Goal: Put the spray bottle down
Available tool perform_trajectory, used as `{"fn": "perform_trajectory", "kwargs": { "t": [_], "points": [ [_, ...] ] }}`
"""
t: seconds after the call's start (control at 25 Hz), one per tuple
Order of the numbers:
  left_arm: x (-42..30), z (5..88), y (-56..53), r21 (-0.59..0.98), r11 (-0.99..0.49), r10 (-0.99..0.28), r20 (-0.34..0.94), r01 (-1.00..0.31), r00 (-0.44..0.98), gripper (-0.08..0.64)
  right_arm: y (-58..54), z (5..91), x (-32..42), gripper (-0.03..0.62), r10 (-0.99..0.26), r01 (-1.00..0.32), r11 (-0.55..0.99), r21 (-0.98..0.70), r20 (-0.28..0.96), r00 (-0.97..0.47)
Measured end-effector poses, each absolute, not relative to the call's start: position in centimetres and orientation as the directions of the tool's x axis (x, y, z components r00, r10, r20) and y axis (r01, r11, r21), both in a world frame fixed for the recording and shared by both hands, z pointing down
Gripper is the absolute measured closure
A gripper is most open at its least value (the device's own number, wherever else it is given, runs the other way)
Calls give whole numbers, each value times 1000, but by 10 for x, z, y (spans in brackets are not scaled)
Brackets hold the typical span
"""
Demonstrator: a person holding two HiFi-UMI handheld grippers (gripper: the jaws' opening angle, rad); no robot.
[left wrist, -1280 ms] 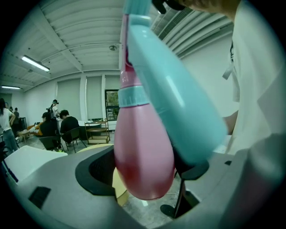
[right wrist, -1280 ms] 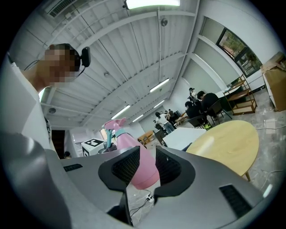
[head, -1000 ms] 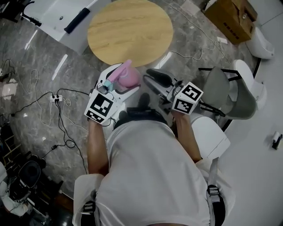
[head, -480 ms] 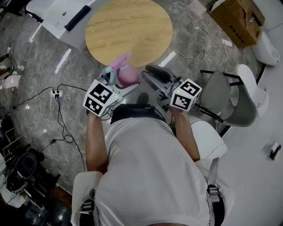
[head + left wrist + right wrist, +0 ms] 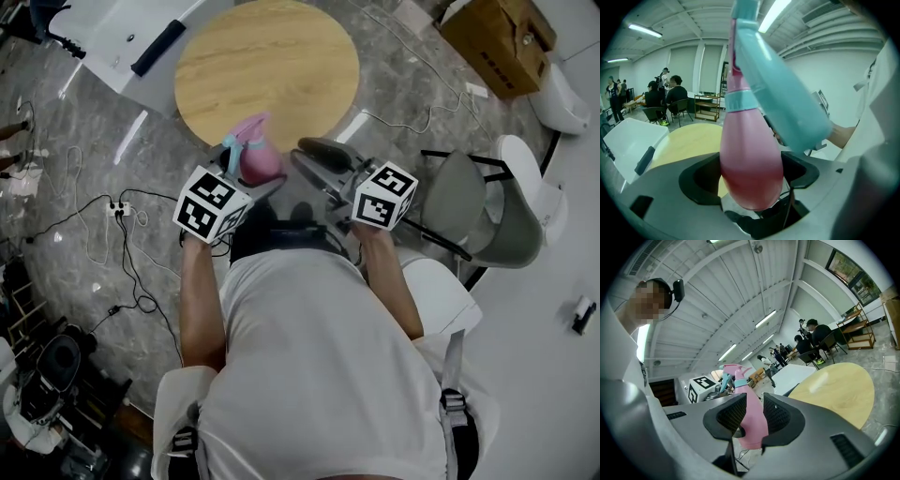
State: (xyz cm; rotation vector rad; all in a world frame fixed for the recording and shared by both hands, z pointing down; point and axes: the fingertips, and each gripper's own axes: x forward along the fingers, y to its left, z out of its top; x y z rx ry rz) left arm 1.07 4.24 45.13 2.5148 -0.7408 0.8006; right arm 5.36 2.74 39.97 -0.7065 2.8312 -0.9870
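A pink spray bottle (image 5: 255, 156) with a teal trigger head hangs over the floor, just short of the round wooden table (image 5: 272, 66). My left gripper (image 5: 255, 176) is shut on the bottle's wide belly (image 5: 750, 168), one pad on each side, with the neck and trigger rising above. My right gripper (image 5: 305, 155) sits just right of the bottle and points at it. Its jaws stand a little apart with nothing between them. Through that gap I see the bottle (image 5: 750, 423) beyond the tips. The tabletop (image 5: 834, 385) lies behind it.
A white bench top (image 5: 112, 42) with a black bar stands at the far left. A cardboard box (image 5: 492, 33) is at the far right and a grey chair (image 5: 478, 202) at the right. Cables and a power strip (image 5: 117, 208) lie on the floor. People sit in the distance (image 5: 665, 96).
Both grippers have shifted up the picture toward the table edge. The bottle has moved with the left gripper and has turned a little in the picture.
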Motion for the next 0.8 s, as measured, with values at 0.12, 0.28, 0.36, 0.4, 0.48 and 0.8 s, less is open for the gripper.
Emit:
{"fn": "perform_trajectory", "kwargs": {
  "t": [0.12,0.28,0.36,0.4,0.48,0.8],
  "points": [
    [0,461,30,203,-783,-340,652,-588,678,178,13,406,41,500,-429,-400,673,-622,111,-896],
    [-10,472,8,208,-791,-311,674,-576,670,177,-9,418,30,500,-421,-422,630,-652,169,-891],
    [-17,477,-5,202,-794,-306,682,-573,665,177,-22,420,23,500,-416,-388,588,-710,146,-897],
    [-20,479,-12,201,-795,-304,685,-572,662,178,-30,421,20,500,-417,-368,560,-742,132,-899],
    [-26,487,-25,206,-796,-291,693,-569,659,178,-44,426,15,500,-433,-343,496,-798,116,-894],
    [-51,515,-69,239,-810,-219,724,-536,654,178,-89,448,-4,500,-495,-394,390,-832,171,-852]
  ]
}}
